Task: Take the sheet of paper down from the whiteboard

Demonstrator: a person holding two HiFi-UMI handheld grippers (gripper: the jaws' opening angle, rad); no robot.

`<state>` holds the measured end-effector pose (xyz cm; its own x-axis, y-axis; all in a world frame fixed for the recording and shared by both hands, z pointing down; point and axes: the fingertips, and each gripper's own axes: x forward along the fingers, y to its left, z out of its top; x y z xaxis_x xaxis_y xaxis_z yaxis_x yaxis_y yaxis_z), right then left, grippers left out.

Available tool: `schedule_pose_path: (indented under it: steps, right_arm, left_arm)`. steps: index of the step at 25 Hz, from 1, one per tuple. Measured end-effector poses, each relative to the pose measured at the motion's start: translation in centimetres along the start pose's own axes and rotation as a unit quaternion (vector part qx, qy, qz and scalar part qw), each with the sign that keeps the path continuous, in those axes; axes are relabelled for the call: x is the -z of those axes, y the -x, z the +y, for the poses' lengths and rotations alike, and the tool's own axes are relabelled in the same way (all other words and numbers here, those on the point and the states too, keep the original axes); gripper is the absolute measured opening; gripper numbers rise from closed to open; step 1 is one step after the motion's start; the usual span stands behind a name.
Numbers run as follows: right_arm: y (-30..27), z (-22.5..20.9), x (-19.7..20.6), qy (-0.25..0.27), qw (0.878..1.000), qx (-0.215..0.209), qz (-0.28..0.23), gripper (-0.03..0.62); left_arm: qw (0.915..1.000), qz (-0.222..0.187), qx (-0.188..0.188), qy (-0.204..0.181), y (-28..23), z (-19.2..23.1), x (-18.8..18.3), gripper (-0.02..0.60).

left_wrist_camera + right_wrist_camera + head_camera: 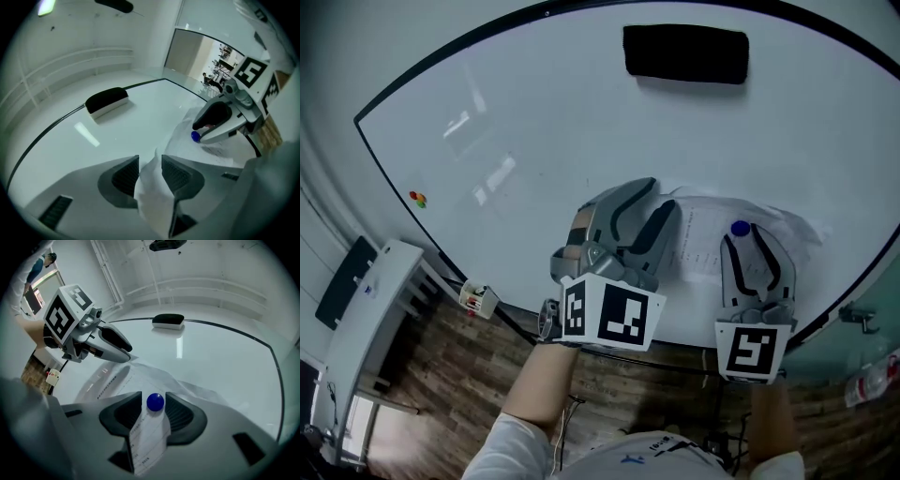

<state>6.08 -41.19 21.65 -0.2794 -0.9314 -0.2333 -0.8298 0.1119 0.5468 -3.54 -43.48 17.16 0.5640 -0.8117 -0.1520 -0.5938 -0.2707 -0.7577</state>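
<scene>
Roughly mid-task imo: sheet of paper [698,246] isn't down yet. It's on the whiteboard [534,122], rumpled, w/ a blue magnet [741,228] on its upper part, prob. pinning it. My left gripper [649,199] is spread wide, a bunched fold of paper standing between the jaws, pads not clamping it. Right gripper [746,246] also wide, magnet + strip of paper between the jaws, no squeeze that I can see. Left to do: get a real grip, free the magnet, pull the sheet off.
</scene>
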Motion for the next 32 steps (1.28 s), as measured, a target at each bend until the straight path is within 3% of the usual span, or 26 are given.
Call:
schedule_pose_path:
  steps: [3, 8, 14, 22, 32]
  right_arm:
    - [-0.4, 0.0, 0.0, 0.015, 1.0, 0.002, 0.006, 0.15]
    - [-0.7, 0.0, 0.5, 0.033, 0.999, 0.015, 0.023, 0.152]
    - [-0.9, -0.5, 0.6, 0.055, 0.997, 0.038, 0.029, 0.143]
    - [-0.3, -0.6, 0.4, 0.03, 0.999, 0.024, 0.011, 0.131]
    - [3.7, 0.3, 0.1, -0.025, 1.0, 0.004, 0.002, 0.131]
  left_arm:
    - [0.9982, 0.025, 0.015, -0.051, -0.4, -0.7, 0.3, 0.144]
    - [0.9951, 0.044, 0.027, -0.084, -0.9, -1.3, 0.4, 0.14]
    - [0.9893, 0.06, -0.003, -0.133, -1.2, -1.2, 0.5, 0.027]
    - [0.9973, 0.036, -0.004, -0.064, -0.3, -1.1, -0.2, 0.014]
    - [0.9974, 0.045, 0.046, -0.032, 2.6, -5.5, 0.7, 0.014]
